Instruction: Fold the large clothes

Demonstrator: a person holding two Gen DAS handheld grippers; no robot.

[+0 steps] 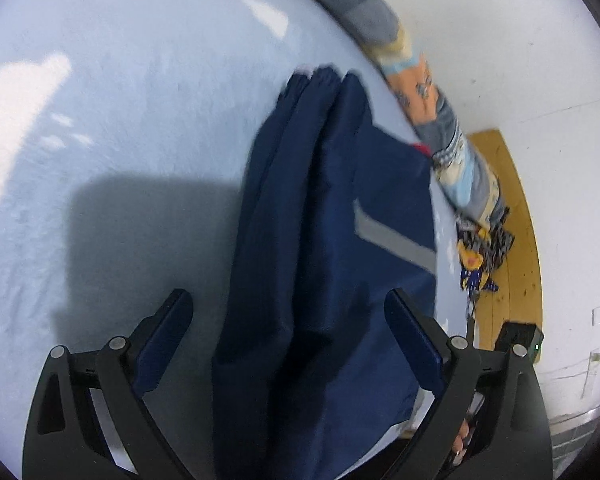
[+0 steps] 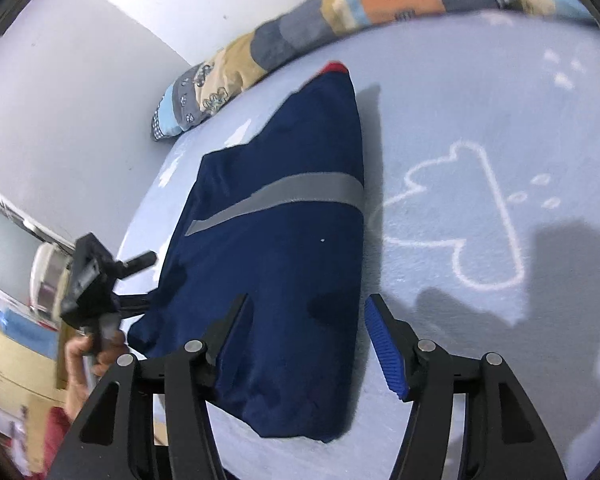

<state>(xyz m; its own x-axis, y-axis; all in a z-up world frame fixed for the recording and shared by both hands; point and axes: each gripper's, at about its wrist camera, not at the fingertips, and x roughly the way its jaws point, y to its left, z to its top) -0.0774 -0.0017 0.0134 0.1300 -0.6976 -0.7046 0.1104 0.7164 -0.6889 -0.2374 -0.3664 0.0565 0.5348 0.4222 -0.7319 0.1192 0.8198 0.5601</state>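
A large navy garment [image 1: 324, 248] with a grey reflective stripe [image 1: 396, 242] lies folded lengthwise on a light blue bed sheet [image 1: 120, 120]. My left gripper [image 1: 288, 300] is open and hovers over the garment's near end, one finger on each side. In the right wrist view the same garment [image 2: 284, 248] lies with its grey stripe [image 2: 292, 194] across it and a bit of red at its far tip. My right gripper [image 2: 308, 312] is open above its near end. The left gripper [image 2: 96, 280] shows at the garment's left edge, held by a hand.
A patchwork quilt [image 2: 340, 12] is rolled along the bed's far edge by the white wall [image 2: 80, 80]. In the left wrist view the quilt [image 1: 440, 120] borders the bed beside a wooden floor strip [image 1: 516, 240]. White cloud prints [image 2: 472, 216] mark the sheet.
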